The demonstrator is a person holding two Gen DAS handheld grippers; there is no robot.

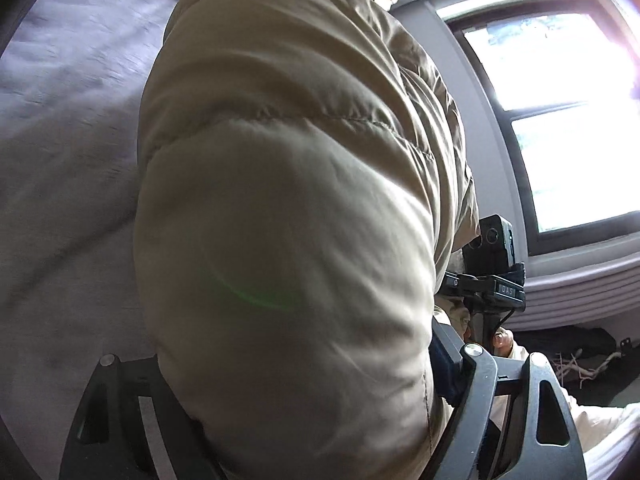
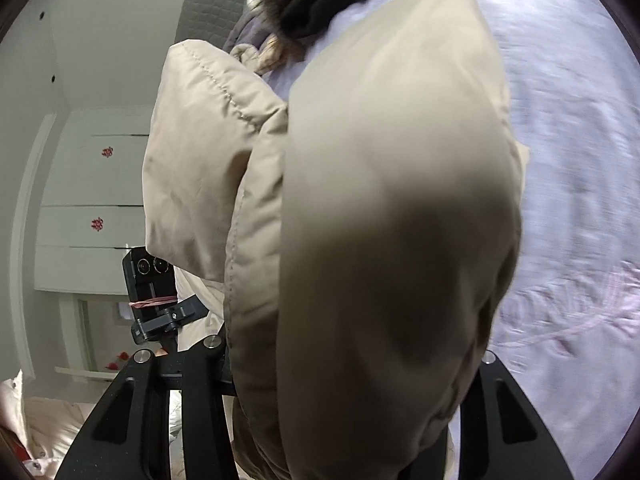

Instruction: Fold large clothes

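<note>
A beige quilted puffer jacket [image 1: 296, 208] fills the left wrist view and hangs up off the bed. My left gripper [image 1: 304, 412] is shut on its padded fabric, which bulges between the two black fingers [image 1: 516, 408]. In the right wrist view the same jacket [image 2: 384, 216] fills the middle, with its fur-trimmed dark hood [image 2: 312, 8] at the top. My right gripper [image 2: 332, 424] is shut on the jacket fabric; the fingertips are hidden by it. The other gripper shows in each view, beside the jacket [image 1: 492, 276] [image 2: 156, 300].
A pale lilac bedspread [image 2: 576, 160] lies under the jacket and also shows in the left wrist view [image 1: 68, 140]. A bright window [image 1: 568, 120] and radiator are to the right. White cupboards [image 2: 92, 208] stand at the left. Pale clothes [image 2: 36, 432] lie at the lower left.
</note>
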